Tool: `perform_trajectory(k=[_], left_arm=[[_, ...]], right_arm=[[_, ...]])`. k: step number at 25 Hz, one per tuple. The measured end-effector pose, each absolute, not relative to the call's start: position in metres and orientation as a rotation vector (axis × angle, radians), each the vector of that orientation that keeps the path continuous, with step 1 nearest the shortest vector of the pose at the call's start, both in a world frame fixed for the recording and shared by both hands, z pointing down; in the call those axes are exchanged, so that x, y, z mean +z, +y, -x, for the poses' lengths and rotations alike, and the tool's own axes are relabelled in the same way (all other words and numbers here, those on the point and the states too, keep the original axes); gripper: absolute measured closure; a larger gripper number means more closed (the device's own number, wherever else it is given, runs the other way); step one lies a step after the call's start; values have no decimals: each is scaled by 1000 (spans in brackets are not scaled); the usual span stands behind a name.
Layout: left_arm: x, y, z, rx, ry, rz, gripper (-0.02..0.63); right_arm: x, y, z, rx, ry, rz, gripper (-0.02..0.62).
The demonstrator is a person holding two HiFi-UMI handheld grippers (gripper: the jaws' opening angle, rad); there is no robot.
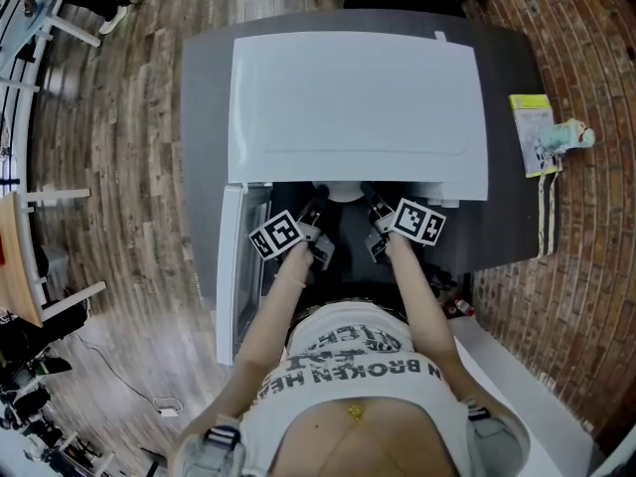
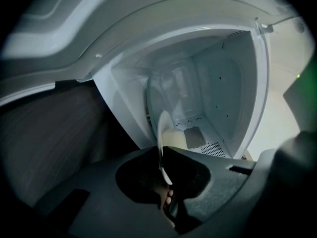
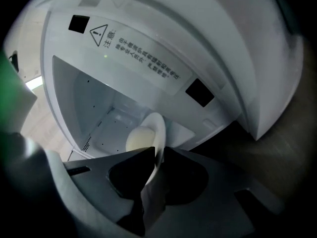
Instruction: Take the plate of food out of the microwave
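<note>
The plate (image 2: 162, 125) sits pinched in left tool (image 2: 161, 153) and right tool (image 3: 157, 155).

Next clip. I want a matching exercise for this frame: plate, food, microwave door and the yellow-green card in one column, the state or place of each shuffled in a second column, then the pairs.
Column A
1. plate
2. food
3. microwave door
4. yellow-green card

Column B
a. swung open, at the left in the head view
b. lying at the right side of the grey table
c. gripped at its rim by the left tool and the right tool
d. pale lump sitting on the plate

Pairs: 1-c, 2-d, 3-a, 4-b
</note>
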State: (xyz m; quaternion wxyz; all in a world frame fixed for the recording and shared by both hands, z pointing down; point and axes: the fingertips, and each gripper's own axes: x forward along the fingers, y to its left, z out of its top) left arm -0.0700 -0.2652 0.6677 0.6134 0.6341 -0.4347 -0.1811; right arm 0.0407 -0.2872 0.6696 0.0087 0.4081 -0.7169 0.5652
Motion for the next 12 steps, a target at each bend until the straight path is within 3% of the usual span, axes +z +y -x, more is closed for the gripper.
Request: perform_trajectory(k=[12], left_arm=[[659, -261, 71, -405, -1019, -1511, 574]], right_arm=[[662, -283, -39, 1772, -2269, -1256, 543]])
